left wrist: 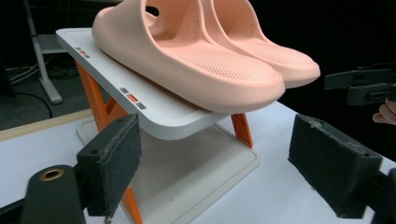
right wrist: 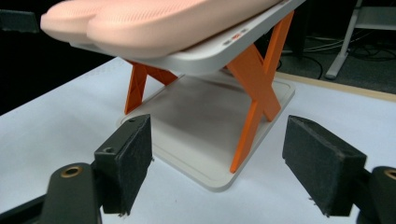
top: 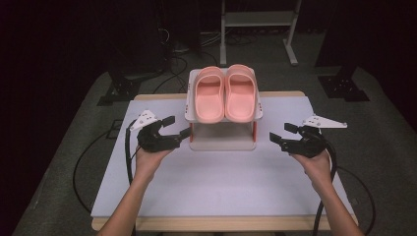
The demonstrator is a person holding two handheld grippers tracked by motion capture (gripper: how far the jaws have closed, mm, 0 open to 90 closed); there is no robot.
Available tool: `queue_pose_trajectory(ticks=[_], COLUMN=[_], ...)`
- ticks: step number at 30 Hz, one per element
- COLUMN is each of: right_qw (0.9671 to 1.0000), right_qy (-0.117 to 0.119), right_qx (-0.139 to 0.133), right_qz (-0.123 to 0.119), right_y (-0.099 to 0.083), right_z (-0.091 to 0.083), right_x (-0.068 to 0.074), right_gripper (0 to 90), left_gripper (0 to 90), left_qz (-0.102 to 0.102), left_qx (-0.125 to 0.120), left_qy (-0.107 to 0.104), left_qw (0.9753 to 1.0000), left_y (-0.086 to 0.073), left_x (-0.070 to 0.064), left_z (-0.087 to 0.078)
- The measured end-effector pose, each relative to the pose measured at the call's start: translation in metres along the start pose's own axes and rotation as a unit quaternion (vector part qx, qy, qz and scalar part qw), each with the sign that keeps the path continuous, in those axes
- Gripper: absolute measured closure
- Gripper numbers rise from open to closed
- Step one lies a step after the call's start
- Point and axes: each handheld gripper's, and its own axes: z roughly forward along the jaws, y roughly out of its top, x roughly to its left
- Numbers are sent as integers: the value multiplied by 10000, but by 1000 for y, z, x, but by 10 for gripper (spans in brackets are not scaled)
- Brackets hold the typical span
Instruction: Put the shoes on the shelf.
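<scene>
Two pink slippers lie side by side on the tilted top shelf of a small white rack with orange cross legs, at the table's middle back. In the left gripper view the slippers overhang the shelf just beyond my jaws. My left gripper is open at the rack's left side, nothing between its pads. My right gripper is open to the rack's right, a short gap away. The right gripper view looks under the shelf at the orange legs and base plate.
The rack stands on a white mat covering a wooden table. Dark floor with cables and black stand feet surrounds the table. A white metal frame stands behind it.
</scene>
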Motion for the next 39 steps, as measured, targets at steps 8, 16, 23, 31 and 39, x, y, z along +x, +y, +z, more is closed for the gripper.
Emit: queue_pose_trajectory(ticks=[8, 16, 23, 31, 39], right_qw=[10000, 10000, 10000, 9999, 9997], right_qy=[-4, -4, -1, 14, 4], right_qx=[46, 43, 67, 140, 179], right_qz=[23, 60, 69, 99, 135], right_y=[-13, -23, -31, -43, -55], right_z=[-4, -8, -9, -8, -8], right_x=[-1, -1, 0, 1, 2], right_gripper=[232, 229, 226, 226, 225], left_gripper=[127, 100, 96, 96, 96], left_qz=[1, 7, 30, -12, -54], left_qx=[20, 33, 38, 64, 134], left_qy=[31, 17, 14, 42, 36], left_qw=[10000, 10000, 10000, 10000, 9999], left_y=[-7, -15, -23, -36, -47], left_x=[-1, -5, -7, -4, -2], left_z=[-3, -5, -8, -11, -14])
